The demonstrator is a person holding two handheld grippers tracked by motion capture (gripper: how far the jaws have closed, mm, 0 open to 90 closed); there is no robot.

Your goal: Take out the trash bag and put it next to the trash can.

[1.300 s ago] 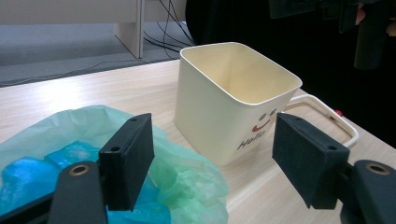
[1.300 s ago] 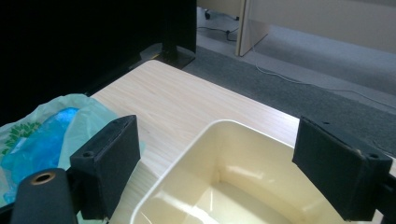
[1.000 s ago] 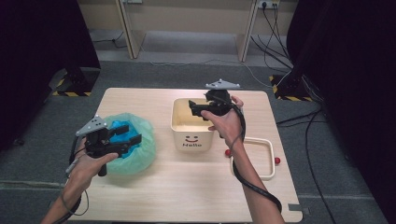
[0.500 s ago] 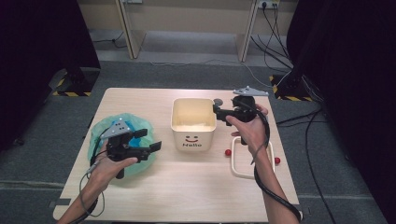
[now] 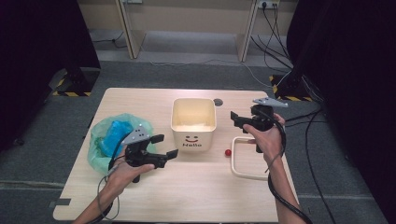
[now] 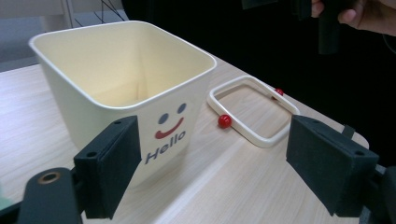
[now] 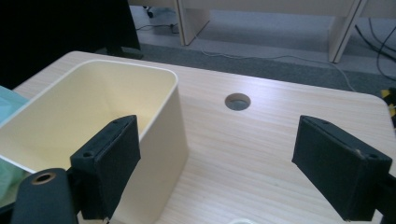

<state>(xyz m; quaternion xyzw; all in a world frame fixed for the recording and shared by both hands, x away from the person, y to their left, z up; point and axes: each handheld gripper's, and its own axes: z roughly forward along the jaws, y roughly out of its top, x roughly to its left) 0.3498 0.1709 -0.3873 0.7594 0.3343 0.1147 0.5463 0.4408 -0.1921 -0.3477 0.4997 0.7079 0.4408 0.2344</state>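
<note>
On a pale wooden table seen from above, a cream square plastic bin with a smiley face and the word "Hello" on its front stood upright and empty near the middle. Left of the bin lay a crumpled green plastic bag with something blue inside. Right of the bin lay a cream square plastic frame, flat on the table, with a small red ball just beside its left edge; in the left gripper view a second red ball sat at the frame's far edge.

The left gripper, held in the person's left hand, hovered between the bag and the bin, pointing at the bin's front. Its jaws had just been opening and stood wide apart with nothing between them. The right gripper, held in the right hand, hovered above the frame's far end, pointing at the bin's right wall. Its jaws also stood wide apart, gripping nothing. Neither gripper touched the bin. A round hole was cut in the table beyond the bin.
</note>
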